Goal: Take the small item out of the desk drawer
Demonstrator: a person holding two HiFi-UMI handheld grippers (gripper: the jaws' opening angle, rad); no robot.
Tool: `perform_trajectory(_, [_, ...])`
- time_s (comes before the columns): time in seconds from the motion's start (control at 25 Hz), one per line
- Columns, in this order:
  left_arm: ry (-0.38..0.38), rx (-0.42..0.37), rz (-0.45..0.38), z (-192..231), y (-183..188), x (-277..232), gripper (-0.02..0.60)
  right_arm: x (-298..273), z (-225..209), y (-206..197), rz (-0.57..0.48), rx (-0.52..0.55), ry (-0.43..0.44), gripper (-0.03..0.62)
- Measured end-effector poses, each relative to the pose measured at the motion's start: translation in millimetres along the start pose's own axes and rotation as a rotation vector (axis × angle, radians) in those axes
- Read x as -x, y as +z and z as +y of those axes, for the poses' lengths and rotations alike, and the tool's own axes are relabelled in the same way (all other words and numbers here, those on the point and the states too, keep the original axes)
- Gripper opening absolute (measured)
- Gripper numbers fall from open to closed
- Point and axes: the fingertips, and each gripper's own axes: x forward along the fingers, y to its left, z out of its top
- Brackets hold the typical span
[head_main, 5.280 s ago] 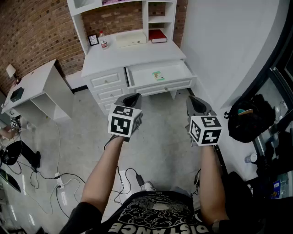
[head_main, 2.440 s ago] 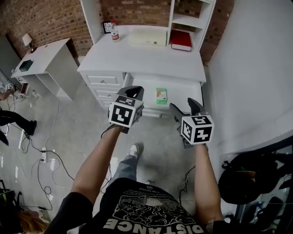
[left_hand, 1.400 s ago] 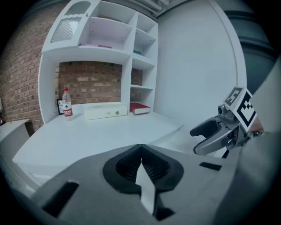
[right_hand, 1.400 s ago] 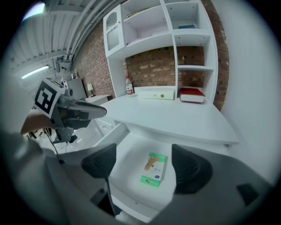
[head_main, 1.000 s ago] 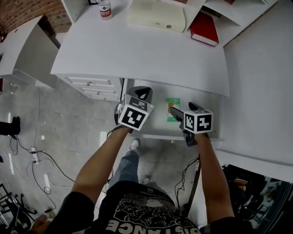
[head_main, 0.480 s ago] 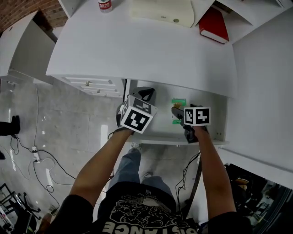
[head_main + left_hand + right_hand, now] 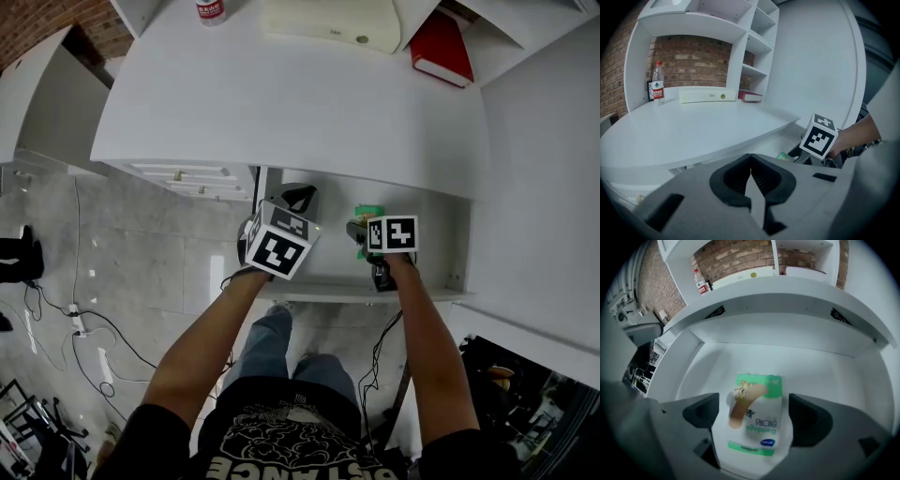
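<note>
Inside the open desk drawer point(image 7: 820, 363), a small green-and-white packet point(image 7: 757, 420) with a plaster pictured on it lies flat on the white bottom, towards the front. The right gripper point(image 7: 754, 416) is down in the drawer with its jaws spread, one on each side of the packet, not closed on it. From the head view, only a green sliver of the packet point(image 7: 367, 214) shows past the right gripper point(image 7: 361, 230) and its marker cube.

The left gripper point(image 7: 298, 197) hangs just beside it, over the drawer's left end near the desk edge. In its own view, the left gripper point(image 7: 751, 173) has its jaws pressed together with nothing between them.

The drawer front point(image 7: 356, 291) sticks out below the white desk top point(image 7: 300, 103). At the back of the desk stand a water bottle point(image 7: 210, 7), a long cream case point(image 7: 328, 17) and a red book point(image 7: 445, 58), well apart from the drawer.
</note>
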Motion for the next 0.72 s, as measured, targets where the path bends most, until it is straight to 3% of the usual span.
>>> perform_trajectory(0.36, [-0.007, -0.007, 0.009, 0.4, -1.3, -2.0, 0.006, -4.5, -7.7, -2.4, 0.011, 0.006, -0.086, 0.399])
perform_trajectory(0.52, [-0.006, -0.029, 0.017, -0.1, -0.8, 0.0, 0.006, -2.8, -8.5, -1.4, -0.014, -0.004, -0.089, 0.353])
perform_trajectory(0.72, [-0.005, -0.044, 0.018, -2.6, 4.2, 5.8, 0.006, 7.9, -8.5, -2.9, -0.032, -0.019, -0.073, 0.348])
